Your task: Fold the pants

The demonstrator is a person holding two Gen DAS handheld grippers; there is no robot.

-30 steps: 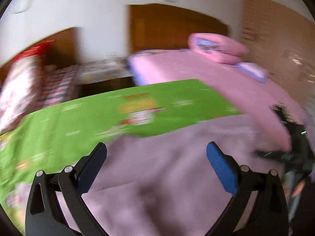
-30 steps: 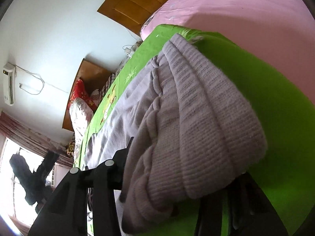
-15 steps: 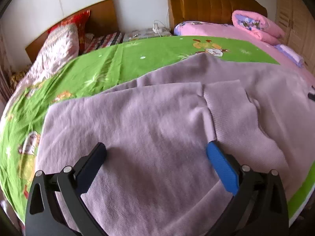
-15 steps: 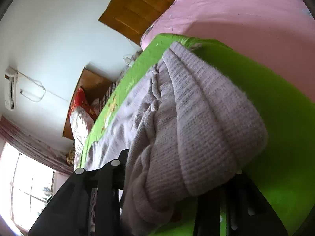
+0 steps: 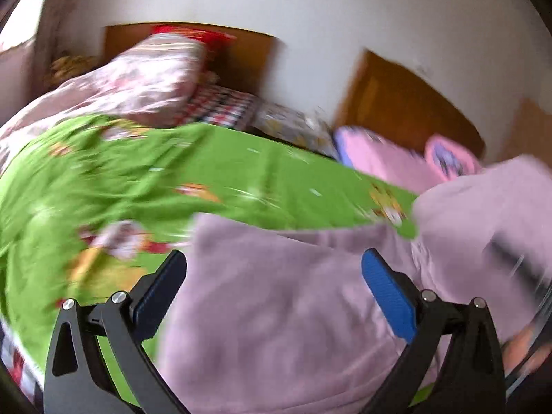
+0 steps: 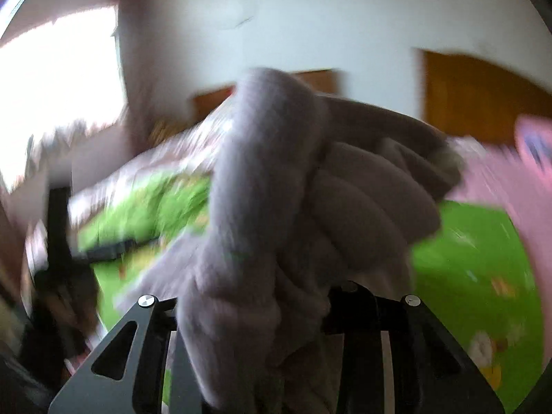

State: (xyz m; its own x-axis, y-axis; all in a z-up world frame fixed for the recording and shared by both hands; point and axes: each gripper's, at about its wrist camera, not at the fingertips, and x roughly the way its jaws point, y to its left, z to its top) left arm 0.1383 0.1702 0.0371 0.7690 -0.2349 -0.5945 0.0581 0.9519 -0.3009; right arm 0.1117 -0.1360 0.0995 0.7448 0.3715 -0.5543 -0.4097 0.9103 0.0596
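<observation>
Lifted higher than before, bunched lilac knit pants (image 6: 276,207) sit clamped in the right gripper (image 6: 255,310); left gripper (image 5: 272,286) spread apart, empty, over the green cartoon-print sheet (image 5: 207,179). No writing readable.

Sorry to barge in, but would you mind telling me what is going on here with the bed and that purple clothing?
A person is folding lilac knit pants on a green sheet spread over a bed. The right tool is shut on a bunched end of the pants, raised off the sheet. The left tool is open and empty, above the part of the pants lying flat. Both views are blurred by motion.
</observation>
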